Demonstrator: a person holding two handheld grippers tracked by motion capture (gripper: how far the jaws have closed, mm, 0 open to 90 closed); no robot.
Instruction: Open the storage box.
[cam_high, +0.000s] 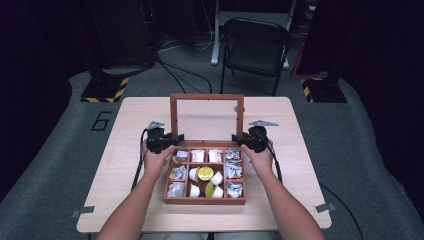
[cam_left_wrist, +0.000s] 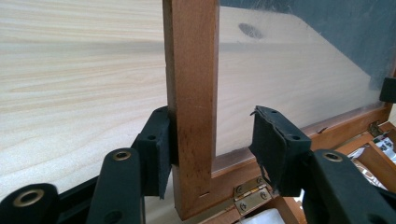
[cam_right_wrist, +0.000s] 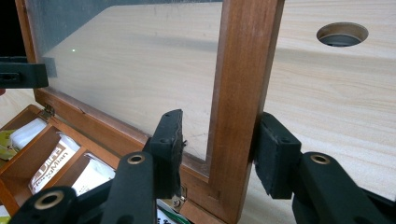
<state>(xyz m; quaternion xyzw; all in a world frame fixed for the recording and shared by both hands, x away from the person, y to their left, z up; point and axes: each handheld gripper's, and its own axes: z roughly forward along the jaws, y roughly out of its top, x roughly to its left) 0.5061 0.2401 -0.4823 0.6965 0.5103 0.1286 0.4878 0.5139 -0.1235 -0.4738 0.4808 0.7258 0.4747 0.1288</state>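
A wooden compartment box (cam_high: 205, 201) sits on the table with its glass-paned lid (cam_high: 206, 96) standing upright. My left gripper (cam_high: 175, 137) is closed around the lid's left side rail (cam_left_wrist: 191, 70) just above the hinge (cam_left_wrist: 250, 193). One pad lies flat on the rail's outer edge and the other is on the glass side. My right gripper (cam_high: 239, 137) holds the right side rail (cam_right_wrist: 245, 70) the same way, low down near the corner. In the gripper views the left gripper (cam_left_wrist: 210, 135) and right gripper (cam_right_wrist: 219, 140) each straddle their rail.
The box holds several sachets, small white cups and a yellow-topped cup (cam_high: 205, 173). The light wood table (cam_high: 130, 125) has a round hole (cam_right_wrist: 342, 34) behind the lid. A folding chair (cam_high: 255, 47) and cables stand beyond the far edge.
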